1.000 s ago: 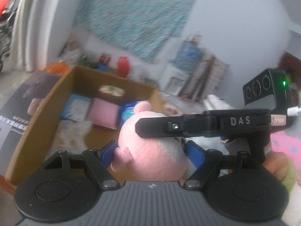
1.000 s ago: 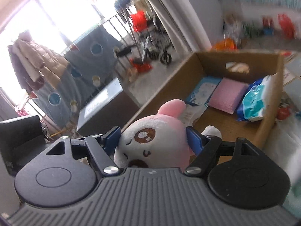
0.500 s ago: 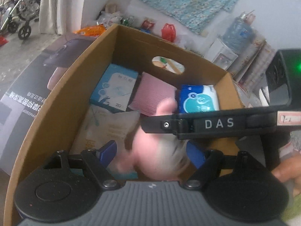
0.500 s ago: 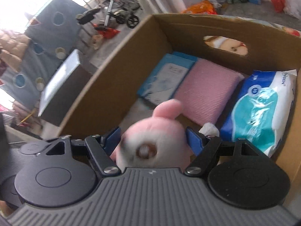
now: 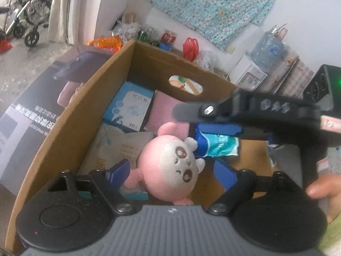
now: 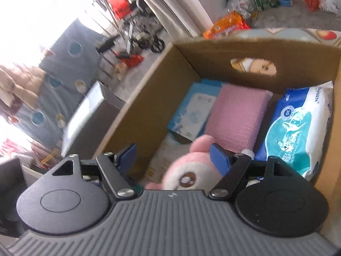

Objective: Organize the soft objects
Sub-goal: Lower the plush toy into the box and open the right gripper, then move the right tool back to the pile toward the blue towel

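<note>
A pink and white plush toy (image 5: pixel 170 168) lies face up inside the open cardboard box (image 5: pixel 85 104), on flat packets. It also shows in the right wrist view (image 6: pixel 191 170). My left gripper (image 5: pixel 171 170) is open, its blue pads either side of the plush and apart from it. My right gripper (image 6: pixel 172 151) is open above the box, also seen from the left wrist view (image 5: pixel 245 111). The plush sits low between its fingers, not gripped.
The box holds a blue tissue box (image 6: pixel 196 111), a pink bubble-wrap pouch (image 6: pixel 236 113), a blue and teal wipes pack (image 6: pixel 298 132) and a pale flat packet (image 5: pixel 119 145). A dark printed carton (image 5: pixel 38 111) lies left of the box. A wheelchair (image 5: pixel 27 15) and floor clutter stand beyond.
Both grippers opened and let go of the plush. It dropped into the box and now lies face up. Both grippers moved over the box from above its near side.
</note>
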A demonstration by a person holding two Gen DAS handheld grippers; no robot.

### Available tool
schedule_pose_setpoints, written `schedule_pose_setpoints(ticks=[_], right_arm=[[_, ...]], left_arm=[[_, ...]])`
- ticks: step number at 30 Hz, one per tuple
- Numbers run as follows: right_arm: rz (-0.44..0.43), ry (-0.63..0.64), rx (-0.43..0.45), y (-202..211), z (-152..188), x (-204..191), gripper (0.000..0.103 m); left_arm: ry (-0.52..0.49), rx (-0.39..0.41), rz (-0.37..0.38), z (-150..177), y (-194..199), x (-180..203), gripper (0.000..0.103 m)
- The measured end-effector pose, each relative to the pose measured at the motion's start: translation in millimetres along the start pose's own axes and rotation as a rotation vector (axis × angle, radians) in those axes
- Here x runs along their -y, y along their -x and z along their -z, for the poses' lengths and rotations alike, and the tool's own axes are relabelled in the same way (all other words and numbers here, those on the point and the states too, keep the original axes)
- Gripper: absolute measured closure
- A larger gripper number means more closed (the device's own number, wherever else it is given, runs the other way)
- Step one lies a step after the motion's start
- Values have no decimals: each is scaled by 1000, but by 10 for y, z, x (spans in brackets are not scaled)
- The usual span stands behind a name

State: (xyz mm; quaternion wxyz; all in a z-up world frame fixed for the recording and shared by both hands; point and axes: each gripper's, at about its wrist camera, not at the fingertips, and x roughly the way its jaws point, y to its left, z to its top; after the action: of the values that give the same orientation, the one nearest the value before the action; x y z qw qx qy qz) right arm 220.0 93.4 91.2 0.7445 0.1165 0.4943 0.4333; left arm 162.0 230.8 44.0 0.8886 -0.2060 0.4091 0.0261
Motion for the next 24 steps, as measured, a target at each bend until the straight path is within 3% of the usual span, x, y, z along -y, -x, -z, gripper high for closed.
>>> schedule_pose_setpoints(ticks=[5, 10, 18, 24], right_arm=[[-95, 15, 116, 721, 150, -121, 24], [-91, 42, 236, 1780, 499, -169, 18], [120, 47, 550, 3587, 1573, -65, 7], [291, -49, 655, 4146, 2473, 218, 3]], left_arm=[[-76, 84, 10, 111, 362, 277, 13], [-206, 191, 74, 363, 842, 655, 6], [-455, 308, 276, 1053, 1282, 1419, 0], [-539, 270, 427, 1568, 1110, 1938, 0]])
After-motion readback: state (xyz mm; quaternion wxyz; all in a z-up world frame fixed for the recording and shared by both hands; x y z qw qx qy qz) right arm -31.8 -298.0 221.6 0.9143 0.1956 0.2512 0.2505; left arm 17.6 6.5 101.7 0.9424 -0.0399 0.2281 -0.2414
